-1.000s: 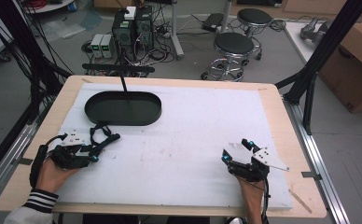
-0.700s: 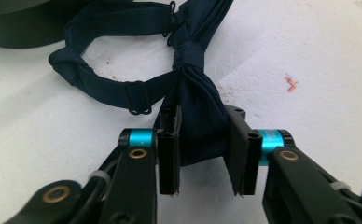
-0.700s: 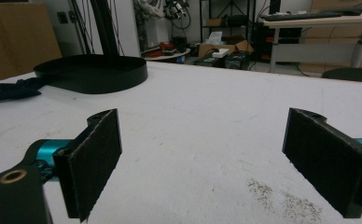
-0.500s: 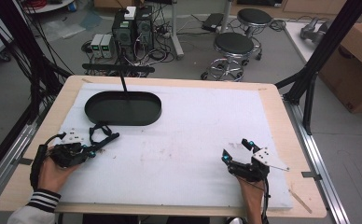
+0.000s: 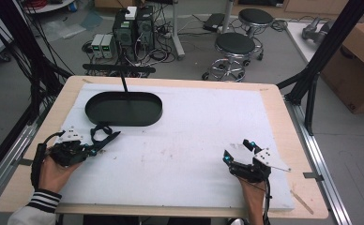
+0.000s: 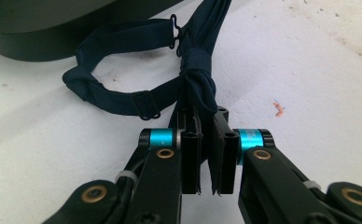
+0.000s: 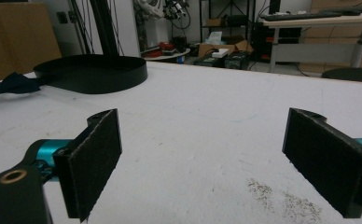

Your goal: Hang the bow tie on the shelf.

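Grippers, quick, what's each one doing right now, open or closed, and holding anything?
Left gripper: its jaws have just been closing and are now closed on the dark blue bow tie.
Right gripper: open, holding nothing.

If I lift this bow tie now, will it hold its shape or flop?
Probably flop: the bow tie is soft dark cloth, and its strap lies in a loose loop. It looks light. The left gripper pinches one wing, so the rest likely dangles.
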### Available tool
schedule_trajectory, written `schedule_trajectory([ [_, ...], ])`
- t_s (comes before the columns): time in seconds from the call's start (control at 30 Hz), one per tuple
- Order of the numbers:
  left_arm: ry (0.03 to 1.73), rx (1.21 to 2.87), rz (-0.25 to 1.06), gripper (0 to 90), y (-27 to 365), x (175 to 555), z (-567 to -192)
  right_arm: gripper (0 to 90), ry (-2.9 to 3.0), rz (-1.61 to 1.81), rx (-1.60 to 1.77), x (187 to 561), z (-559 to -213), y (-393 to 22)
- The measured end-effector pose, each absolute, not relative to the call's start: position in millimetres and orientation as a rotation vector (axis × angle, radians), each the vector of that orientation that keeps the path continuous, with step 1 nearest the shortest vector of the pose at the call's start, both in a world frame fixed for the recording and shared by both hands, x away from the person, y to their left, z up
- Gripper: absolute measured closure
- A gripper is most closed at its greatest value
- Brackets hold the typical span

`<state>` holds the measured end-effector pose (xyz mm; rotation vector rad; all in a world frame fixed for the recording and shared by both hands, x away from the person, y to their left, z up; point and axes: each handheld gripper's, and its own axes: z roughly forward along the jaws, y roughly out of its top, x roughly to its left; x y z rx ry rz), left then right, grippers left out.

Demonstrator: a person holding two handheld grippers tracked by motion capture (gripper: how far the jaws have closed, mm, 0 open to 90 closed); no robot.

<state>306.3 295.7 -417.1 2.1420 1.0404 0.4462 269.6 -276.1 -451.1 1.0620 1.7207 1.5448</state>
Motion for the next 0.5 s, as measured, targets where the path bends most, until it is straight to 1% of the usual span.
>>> schedule_trajectory([
  [0.27,1.018,2.06,0.445,83.9,298.0,305.7,-407.7,10.6,1.721,1.544,1.062,269.6,-451.1,-276.1],
  [0.4,0.985,1.992,0.488,83.9,299.7,302.7,-402.6,10.6,1.72,1.545,1.063,269.7,-451.0,-276.1],
  [0.5,0.967,1.959,0.486,83.9,301.1,302.0,-400.6,10.6,1.721,1.543,1.061,269.7,-451.1,-276.2],
])
